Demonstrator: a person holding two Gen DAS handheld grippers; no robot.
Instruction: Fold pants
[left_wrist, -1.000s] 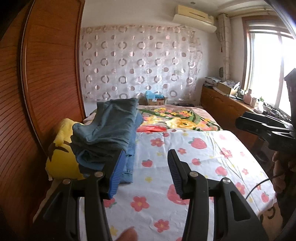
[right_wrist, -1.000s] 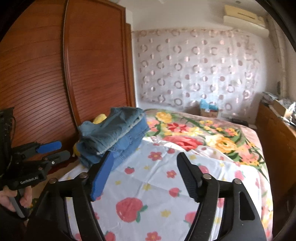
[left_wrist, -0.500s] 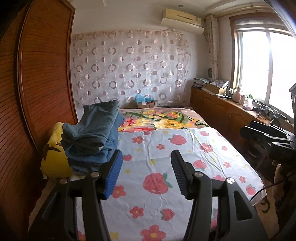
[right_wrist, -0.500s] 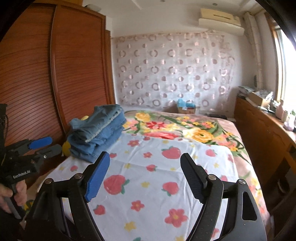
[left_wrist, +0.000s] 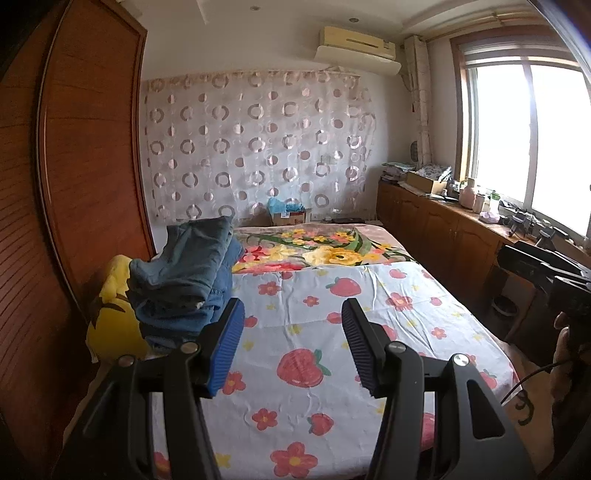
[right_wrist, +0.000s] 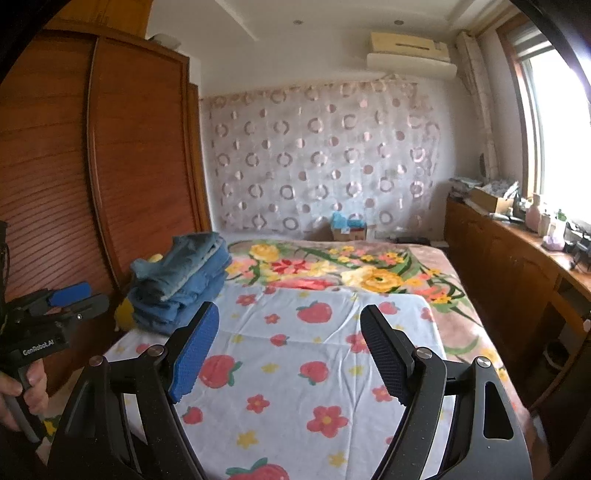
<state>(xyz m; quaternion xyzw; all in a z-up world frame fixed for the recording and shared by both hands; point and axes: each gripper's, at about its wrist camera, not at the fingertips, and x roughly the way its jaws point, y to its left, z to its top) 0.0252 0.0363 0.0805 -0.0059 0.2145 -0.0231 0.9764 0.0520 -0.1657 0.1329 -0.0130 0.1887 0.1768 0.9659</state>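
Observation:
A stack of folded blue denim pants (left_wrist: 184, 280) lies at the left edge of the bed, partly on a yellow pillow (left_wrist: 110, 325); it also shows in the right wrist view (right_wrist: 181, 280). My left gripper (left_wrist: 293, 347) is open and empty, held above the near part of the strawberry-print sheet (left_wrist: 369, 332), to the right of the stack and apart from it. My right gripper (right_wrist: 290, 350) is open and empty over the same sheet (right_wrist: 314, 369). The left gripper shows from the side at the left edge of the right wrist view (right_wrist: 66, 299).
A wooden wardrobe (left_wrist: 74, 184) stands close along the bed's left side. A flowered blanket (left_wrist: 325, 247) covers the far half of the bed. A wooden cabinet (left_wrist: 443, 229) with clutter runs under the window on the right. A cardboard box (left_wrist: 288, 214) sits beyond the bed.
Both grippers have pulled back and up from the stack of pants, so more of the bed and room shows. Both stayed open and empty.

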